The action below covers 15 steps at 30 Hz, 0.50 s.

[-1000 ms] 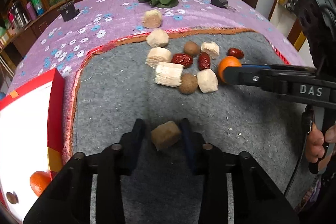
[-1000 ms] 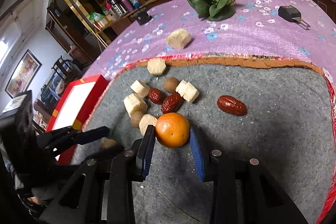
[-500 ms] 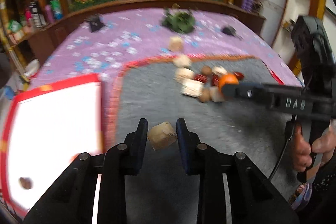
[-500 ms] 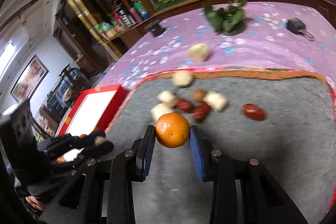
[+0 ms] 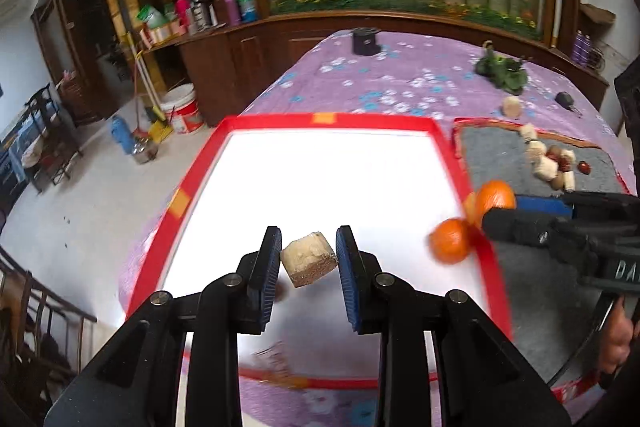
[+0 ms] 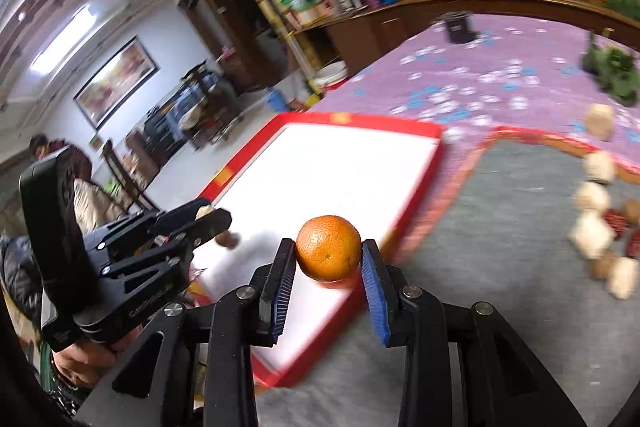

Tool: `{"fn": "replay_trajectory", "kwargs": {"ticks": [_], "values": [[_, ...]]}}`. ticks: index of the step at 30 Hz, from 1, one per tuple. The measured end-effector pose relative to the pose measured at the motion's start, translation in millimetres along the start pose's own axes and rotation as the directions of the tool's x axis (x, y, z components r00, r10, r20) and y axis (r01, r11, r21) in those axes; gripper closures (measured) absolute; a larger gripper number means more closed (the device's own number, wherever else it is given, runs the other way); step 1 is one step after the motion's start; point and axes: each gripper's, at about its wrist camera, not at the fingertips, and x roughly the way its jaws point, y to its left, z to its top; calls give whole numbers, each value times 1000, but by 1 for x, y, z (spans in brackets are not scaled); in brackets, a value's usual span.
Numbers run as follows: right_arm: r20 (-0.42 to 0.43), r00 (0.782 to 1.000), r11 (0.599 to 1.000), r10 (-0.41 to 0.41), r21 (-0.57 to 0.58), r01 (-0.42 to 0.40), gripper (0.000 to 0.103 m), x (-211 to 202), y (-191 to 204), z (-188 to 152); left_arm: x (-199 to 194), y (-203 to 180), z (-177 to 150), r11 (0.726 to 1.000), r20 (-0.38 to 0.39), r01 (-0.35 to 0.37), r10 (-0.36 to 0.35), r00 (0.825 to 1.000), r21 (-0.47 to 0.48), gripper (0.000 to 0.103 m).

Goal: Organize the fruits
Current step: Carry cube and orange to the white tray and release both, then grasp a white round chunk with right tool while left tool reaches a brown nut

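Note:
My left gripper (image 5: 307,251) is shut on a beige fibrous chunk (image 5: 308,263) and holds it in the air over the red-rimmed white tray (image 5: 332,123). In the right wrist view that left gripper (image 6: 215,213) hangs above the tray's near left part. My right gripper (image 6: 329,255) is shut on an orange (image 6: 328,245) just over the tray's right rim (image 6: 416,203). A second orange (image 5: 450,241) lies inside the tray by that rim, and a small brown round fruit (image 6: 228,239) lies inside below the left gripper.
To the right of the tray, a grey mat (image 6: 500,227) carries a cluster of beige chunks, red dates and brown fruits (image 6: 592,231). The purple flowered cloth (image 5: 400,75) holds a green plant (image 5: 502,75) and a black box (image 5: 365,41). The floor drops off left of the tray.
Both grippers have swung left from the grey mat to the tray, each carrying its piece. The fruit cluster has slid to the right edge of both views.

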Motion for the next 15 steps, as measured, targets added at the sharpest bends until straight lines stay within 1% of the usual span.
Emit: {"fn": "replay_trajectory", "kwargs": {"ticks": [3,4,6,8,10,11,12,14,15], "values": [[-29,1000,1000,-6,-16,6,70,20,12,-4,8,7,-5,1000,-19,-23,23,1000,-8,77],[-26,1000,1000,-7,-24,7,69,23,16,-5,11,9,-6,1000,-25,-26,26,999,-13,77],[-25,1000,999,-19,-50,18,69,27,23,-5,12,12,-9,999,-29,-33,32,999,-15,77],[-23,999,998,-32,-53,31,66,27,26,-5,12,13,-11,999,-34,-49,48,998,-11,77],[-25,1000,999,-16,-40,15,66,26,26,-4,12,13,-11,998,-35,-61,61,998,-7,77],[-23,1000,999,-8,-33,7,66,25,25,-3,11,13,-11,998,-34,-63,63,997,-6,75],[-14,1000,1000,0,-27,-1,65,23,23,-3,11,12,-10,998,-35,-65,65,997,-4,66],[-4,1000,1000,10,-22,-10,60,19,21,-3,7,10,-9,997,-26,-76,76,997,0,53],[10,1000,1000,11,-19,-11,60,15,18,-3,5,9,-7,997,-17,-78,78,997,5,53]]}}
